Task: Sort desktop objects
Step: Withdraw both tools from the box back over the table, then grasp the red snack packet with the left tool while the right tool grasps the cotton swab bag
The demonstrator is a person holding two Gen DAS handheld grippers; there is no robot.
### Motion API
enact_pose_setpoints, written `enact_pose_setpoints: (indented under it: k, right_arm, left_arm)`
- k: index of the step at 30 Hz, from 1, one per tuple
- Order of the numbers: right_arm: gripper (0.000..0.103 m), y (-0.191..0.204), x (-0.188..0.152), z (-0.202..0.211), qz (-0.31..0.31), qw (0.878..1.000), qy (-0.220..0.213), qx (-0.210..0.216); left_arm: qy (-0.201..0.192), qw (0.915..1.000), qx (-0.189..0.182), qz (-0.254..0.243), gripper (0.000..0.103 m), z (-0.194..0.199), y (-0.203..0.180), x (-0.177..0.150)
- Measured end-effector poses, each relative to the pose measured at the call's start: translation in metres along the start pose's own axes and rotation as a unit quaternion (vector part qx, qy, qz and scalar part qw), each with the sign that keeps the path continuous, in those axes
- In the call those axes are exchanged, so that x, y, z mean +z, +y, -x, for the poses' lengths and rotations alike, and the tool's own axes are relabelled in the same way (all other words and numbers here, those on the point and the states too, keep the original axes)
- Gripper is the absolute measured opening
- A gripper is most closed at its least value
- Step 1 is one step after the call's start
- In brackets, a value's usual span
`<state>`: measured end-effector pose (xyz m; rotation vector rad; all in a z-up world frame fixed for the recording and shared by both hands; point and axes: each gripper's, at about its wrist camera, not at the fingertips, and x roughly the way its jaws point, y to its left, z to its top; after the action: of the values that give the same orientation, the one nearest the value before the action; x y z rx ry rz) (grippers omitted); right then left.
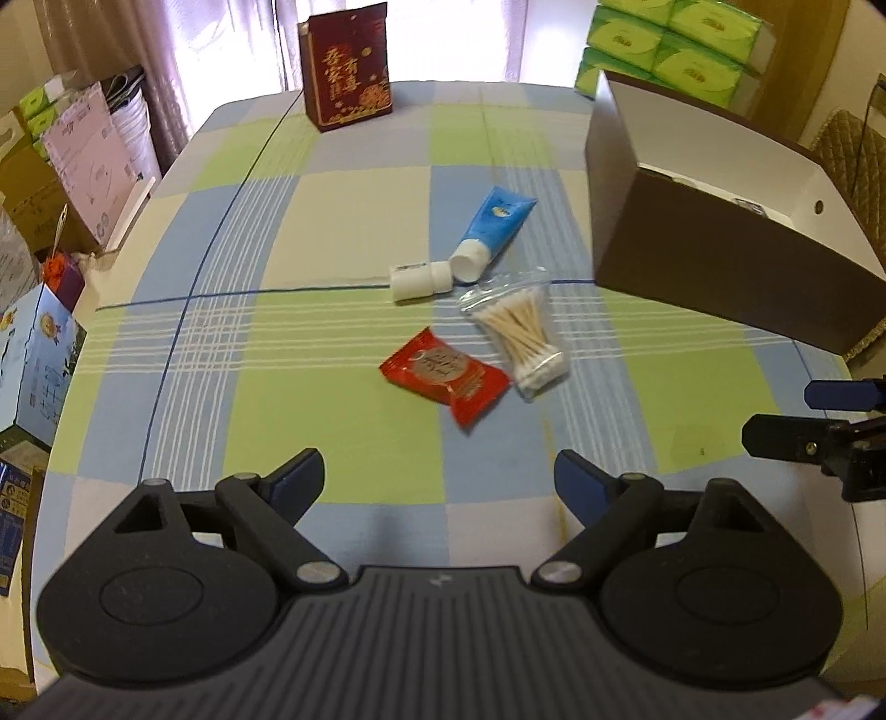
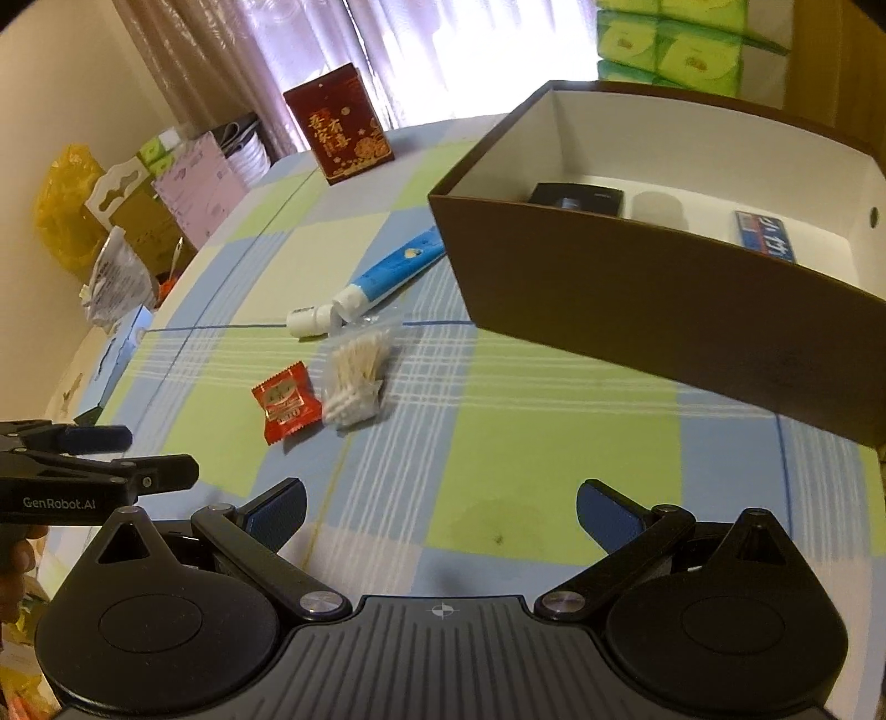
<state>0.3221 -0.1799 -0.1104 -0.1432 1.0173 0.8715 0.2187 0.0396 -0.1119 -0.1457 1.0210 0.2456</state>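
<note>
On the checked tablecloth lie a red snack packet (image 1: 446,375) (image 2: 286,400), a clear bag of cotton swabs (image 1: 523,338) (image 2: 359,379), a small white bottle (image 1: 421,280) (image 2: 307,320) and a blue tube (image 1: 493,232) (image 2: 390,271). My left gripper (image 1: 440,482) hovers open over the cloth, nearer than the red packet, with nothing between its fingers. My right gripper (image 2: 440,512) is open and empty too, to the right of the pile. A brown box (image 2: 653,310) (image 1: 720,266) with a white inside holds several items.
A dark red gift bag (image 1: 348,66) (image 2: 340,130) stands at the table's far edge. Green tissue packs (image 1: 675,50) are stacked behind the box. Cartons and bags crowd the floor left of the table (image 1: 61,183). The right gripper shows at the left view's right edge (image 1: 830,426).
</note>
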Motion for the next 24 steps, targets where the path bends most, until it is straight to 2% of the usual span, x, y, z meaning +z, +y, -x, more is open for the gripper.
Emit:
enact_pose_setpoints:
  k: [3,8,12,20,24]
  right_arm:
    - [0.101,0.005,0.004,-0.012,0.007,1.0,-0.001,0.0]
    - [0.101,0.016,0.011,-0.035,0.029,1.0,-0.002,0.001]
    - [0.1,0.024,0.016,-0.052,0.045,0.999,-0.001,-0.002]
    - [0.082,0.028,0.03,-0.082,0.061,0.998,0.005,-0.009]
    - [0.078,0.025,0.035,-0.089,0.055,0.998,0.008,-0.006]
  left_arm:
    - [0.007,0.9999,0.0,0.01,0.079,-0.008,0.007,0.001]
    - [0.014,0.9998,0.001,0.017,0.078,-0.022,0.013,0.006]
    - [0.019,0.9994,-0.002,0.029,0.073,-0.036,0.015,0.014]
    - [0.041,0.9968,-0.007,0.068,0.07,-0.073,0.022,0.034]
    - [0.046,0.9958,-0.01,0.079,0.067,-0.087,0.024,0.043]
